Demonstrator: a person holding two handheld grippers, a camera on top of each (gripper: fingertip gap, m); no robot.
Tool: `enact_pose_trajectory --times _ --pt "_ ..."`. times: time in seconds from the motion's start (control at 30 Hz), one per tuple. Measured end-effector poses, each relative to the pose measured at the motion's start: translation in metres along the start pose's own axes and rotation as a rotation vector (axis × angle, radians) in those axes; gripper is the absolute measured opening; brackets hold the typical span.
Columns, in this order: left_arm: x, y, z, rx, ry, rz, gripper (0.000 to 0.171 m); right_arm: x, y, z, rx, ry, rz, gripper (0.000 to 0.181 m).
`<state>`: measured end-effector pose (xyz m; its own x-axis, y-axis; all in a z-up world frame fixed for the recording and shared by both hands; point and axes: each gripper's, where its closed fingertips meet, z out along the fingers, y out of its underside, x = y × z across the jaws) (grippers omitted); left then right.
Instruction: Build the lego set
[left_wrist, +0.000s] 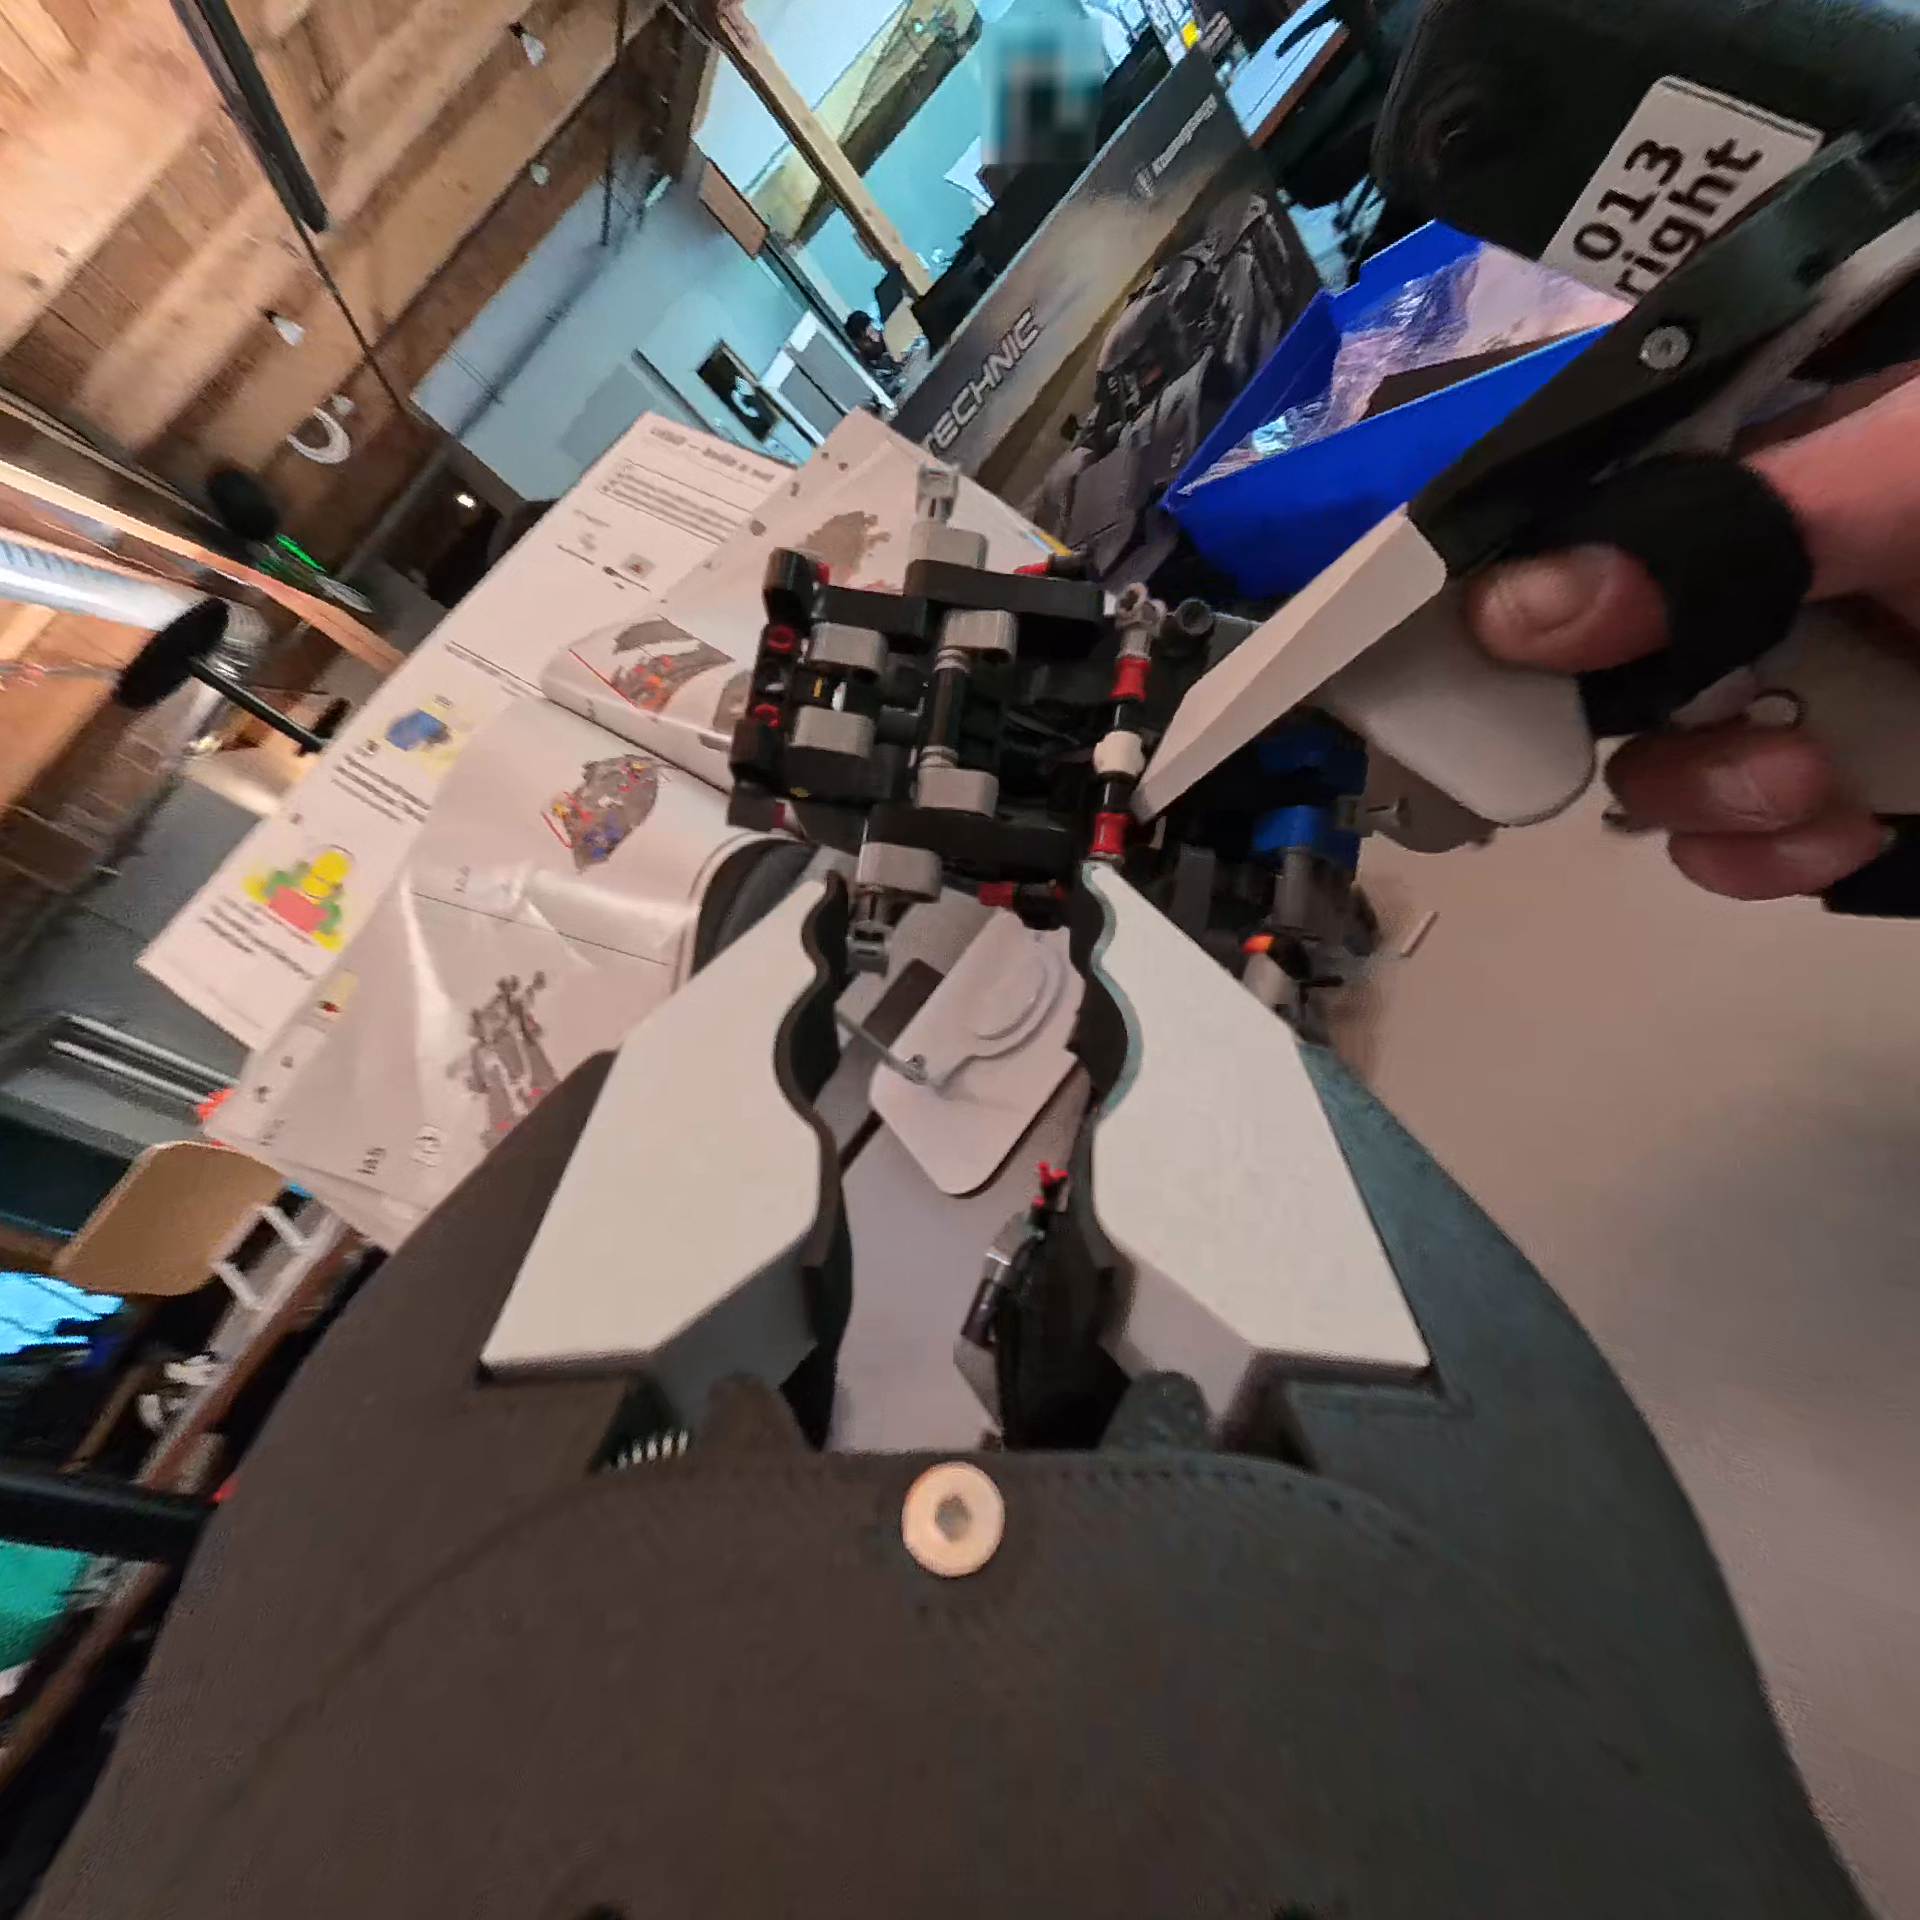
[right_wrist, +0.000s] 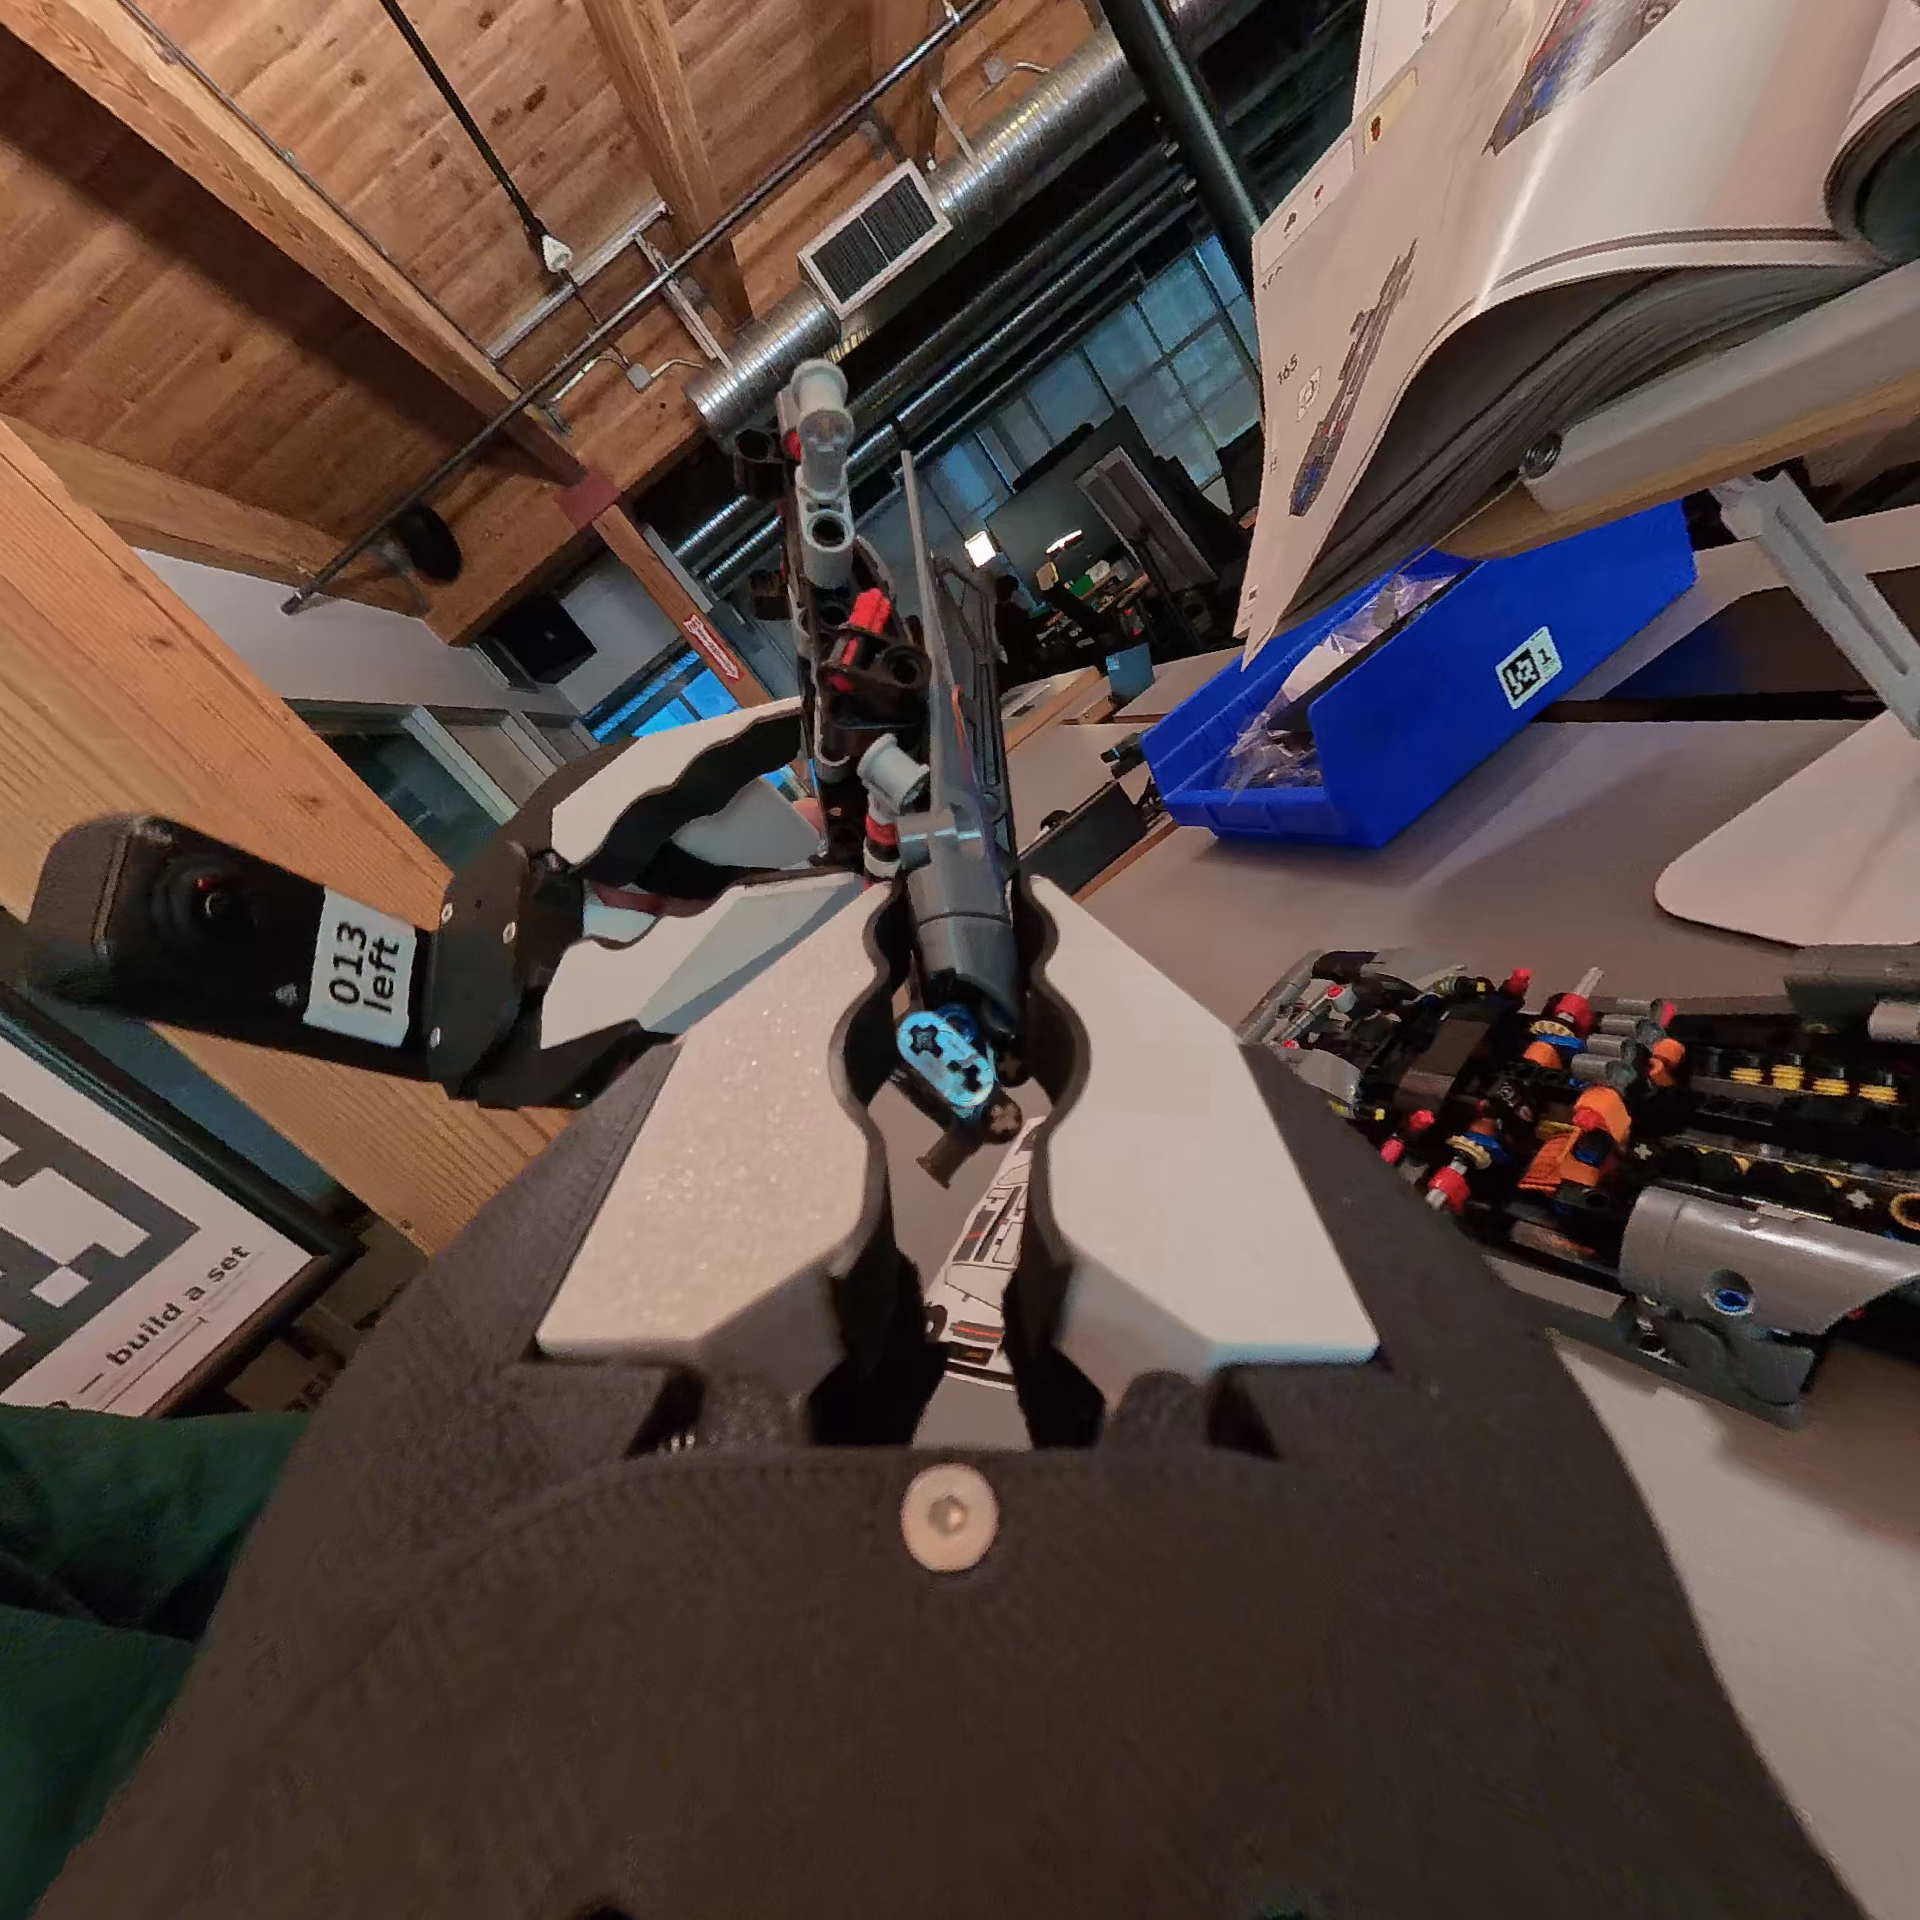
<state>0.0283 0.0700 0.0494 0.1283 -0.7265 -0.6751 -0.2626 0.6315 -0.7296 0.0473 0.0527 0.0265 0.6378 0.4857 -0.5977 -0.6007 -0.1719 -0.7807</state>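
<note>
A black and grey lego sub-assembly (left_wrist: 914, 686) with red pins is held up in the air between both grippers. My left gripper (left_wrist: 961, 894) is shut on its lower edge. My right gripper (left_wrist: 1195, 769) comes in from the right, held by a hand, and one white finger touches the assembly's right side. In the right wrist view my right gripper (right_wrist: 956, 904) is shut on a dark grey panel (right_wrist: 961, 810) of the same assembly (right_wrist: 862, 665), with a blue connector (right_wrist: 940, 1049) between the fingers. The left gripper (right_wrist: 826, 821) clamps it from the left.
An open instruction booklet (left_wrist: 540, 831) stands behind, raised on a stand (right_wrist: 1558, 208). A blue parts bin (right_wrist: 1434, 686) with plastic bags sits on the grey table (right_wrist: 1455, 894). A large part-built lego model (right_wrist: 1558, 1122) lies at the right. The set's box (left_wrist: 1091, 343) stands at the back.
</note>
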Motion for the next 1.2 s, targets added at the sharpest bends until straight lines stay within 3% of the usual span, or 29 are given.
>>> enact_pose_trajectory --times 0.23,0.7,1.2 --pt "0.001 -0.011 -0.006 0.023 -0.133 0.199 0.038 -0.005 -0.002 -0.002 0.032 -0.058 0.033 0.016" --pt "0.001 -0.010 -0.009 0.105 0.040 -0.068 0.039 -0.011 0.003 -0.001 0.025 -0.080 0.013 0.016" --pt "-0.004 -0.006 -0.007 0.139 0.072 -0.138 0.038 -0.006 0.001 0.005 0.052 -0.088 0.023 0.017"
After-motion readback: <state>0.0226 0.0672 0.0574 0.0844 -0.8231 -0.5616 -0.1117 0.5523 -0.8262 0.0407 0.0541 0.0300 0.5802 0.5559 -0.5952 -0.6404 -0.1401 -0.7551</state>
